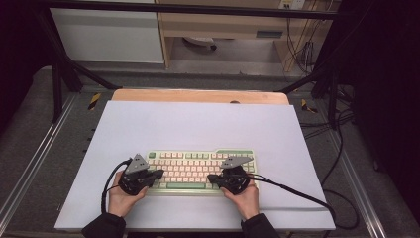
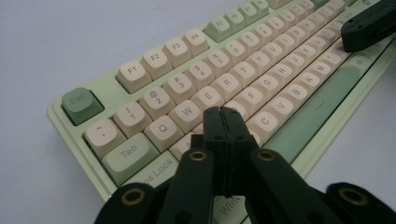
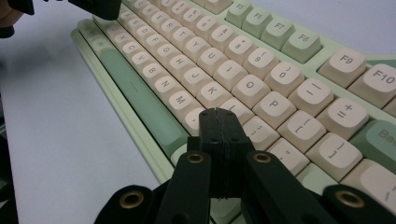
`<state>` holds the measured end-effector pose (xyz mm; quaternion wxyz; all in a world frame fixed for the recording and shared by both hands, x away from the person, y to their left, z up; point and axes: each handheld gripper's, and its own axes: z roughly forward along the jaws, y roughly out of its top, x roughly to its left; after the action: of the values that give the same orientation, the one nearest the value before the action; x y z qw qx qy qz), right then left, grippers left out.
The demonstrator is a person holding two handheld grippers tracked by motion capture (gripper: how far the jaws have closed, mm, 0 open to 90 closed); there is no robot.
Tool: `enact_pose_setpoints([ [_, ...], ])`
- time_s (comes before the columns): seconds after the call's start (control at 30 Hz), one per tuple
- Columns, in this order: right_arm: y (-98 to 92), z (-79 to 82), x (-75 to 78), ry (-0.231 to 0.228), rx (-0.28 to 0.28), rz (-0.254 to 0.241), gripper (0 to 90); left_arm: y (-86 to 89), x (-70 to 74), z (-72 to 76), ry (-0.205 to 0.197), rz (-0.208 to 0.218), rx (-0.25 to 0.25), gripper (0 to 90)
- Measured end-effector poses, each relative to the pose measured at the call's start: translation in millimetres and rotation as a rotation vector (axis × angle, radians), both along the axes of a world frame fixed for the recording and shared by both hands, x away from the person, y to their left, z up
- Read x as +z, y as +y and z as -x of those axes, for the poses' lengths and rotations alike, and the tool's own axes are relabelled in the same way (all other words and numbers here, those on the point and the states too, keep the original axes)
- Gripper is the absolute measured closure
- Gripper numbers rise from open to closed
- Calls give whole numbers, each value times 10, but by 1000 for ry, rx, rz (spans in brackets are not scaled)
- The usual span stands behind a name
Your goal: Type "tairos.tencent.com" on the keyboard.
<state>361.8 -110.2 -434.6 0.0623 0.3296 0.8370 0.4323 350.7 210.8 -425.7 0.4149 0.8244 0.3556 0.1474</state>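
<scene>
A pale green keyboard [image 1: 198, 169] with cream and green keys lies near the front of the white table sheet. My left gripper [image 1: 159, 174] hovers over its left end with jaws pressed together and nothing between them. In the left gripper view the shut tips [image 2: 221, 112] sit just above the letter keys near the D of the keyboard [image 2: 196, 79]. My right gripper [image 1: 211, 178] is over the right end, also shut and empty. In the right gripper view its tips [image 3: 217, 113] rest over the keys near L on the keyboard [image 3: 261, 79]. The other gripper shows far off in each gripper view.
The white sheet [image 1: 198, 124] covers a wooden tabletop [image 1: 198, 95] and lies bare beyond the keyboard. Black frame bars [image 1: 59, 74] and cables [image 1: 327, 168] stand around the table. A cable trails from each gripper toward the table's front edge.
</scene>
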Motion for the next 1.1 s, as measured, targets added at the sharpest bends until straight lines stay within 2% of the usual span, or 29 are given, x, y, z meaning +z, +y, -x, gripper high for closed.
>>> enact_pose_setpoints([
  [0.3, 2, -2, -14, 2, 5, 11, 900, -8, -2, 1, -1, -1, -2, 896],
  [0.57, -64, 3, 80, -30, -5, 26, 900, -14, 6, 6, -2, 0, -4, 896],
  [1.1, -148, -5, 118, -28, -20, 25, 900, -81, 8, 9, -5, -6, -21, 896],
])
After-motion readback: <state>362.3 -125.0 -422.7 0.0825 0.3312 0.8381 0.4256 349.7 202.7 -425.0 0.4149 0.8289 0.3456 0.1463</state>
